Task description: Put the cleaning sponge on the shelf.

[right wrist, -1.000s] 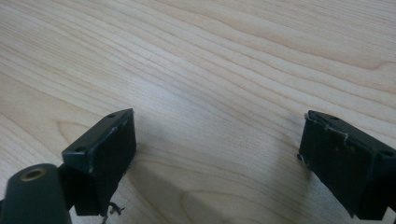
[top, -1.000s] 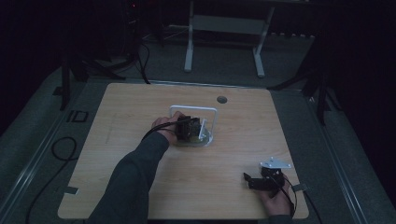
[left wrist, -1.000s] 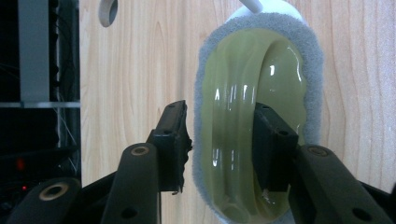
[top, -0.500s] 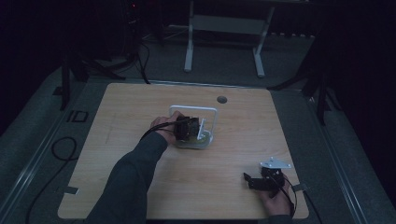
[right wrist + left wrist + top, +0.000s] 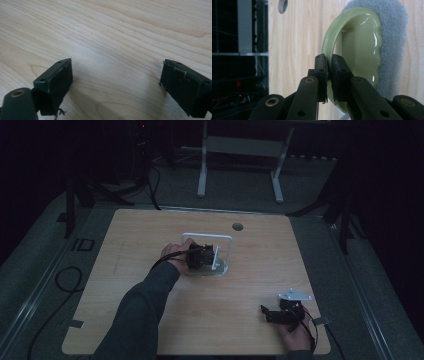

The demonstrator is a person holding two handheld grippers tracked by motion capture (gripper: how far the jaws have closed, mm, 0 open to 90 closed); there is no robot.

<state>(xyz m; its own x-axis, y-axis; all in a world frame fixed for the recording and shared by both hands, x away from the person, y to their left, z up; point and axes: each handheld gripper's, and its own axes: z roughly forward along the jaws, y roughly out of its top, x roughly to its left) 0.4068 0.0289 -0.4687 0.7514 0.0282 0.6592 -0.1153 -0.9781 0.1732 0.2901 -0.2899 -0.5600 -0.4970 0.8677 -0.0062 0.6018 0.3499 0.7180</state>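
Note:
A glossy pale green plate (image 5: 359, 50) stands tilted on its edge against a grey felt pad (image 5: 393, 30). My left gripper (image 5: 328, 61) is shut on the plate's rim, one jaw on each side of it. From above, the left gripper (image 5: 202, 256) sits at the table's middle, inside a white wire frame (image 5: 207, 236), with the plate (image 5: 220, 266) just to its right. My right gripper (image 5: 267, 312) rests low near the table's front right corner. In its own view the right gripper (image 5: 116, 82) stands wide open over bare wood, holding nothing.
The light wooden table (image 5: 125, 270) has a round cable hole (image 5: 237, 226) near its far edge. Dark floor, cables and a white stand leg (image 5: 202, 175) lie beyond the table. A cable (image 5: 65, 280) loops off the left side.

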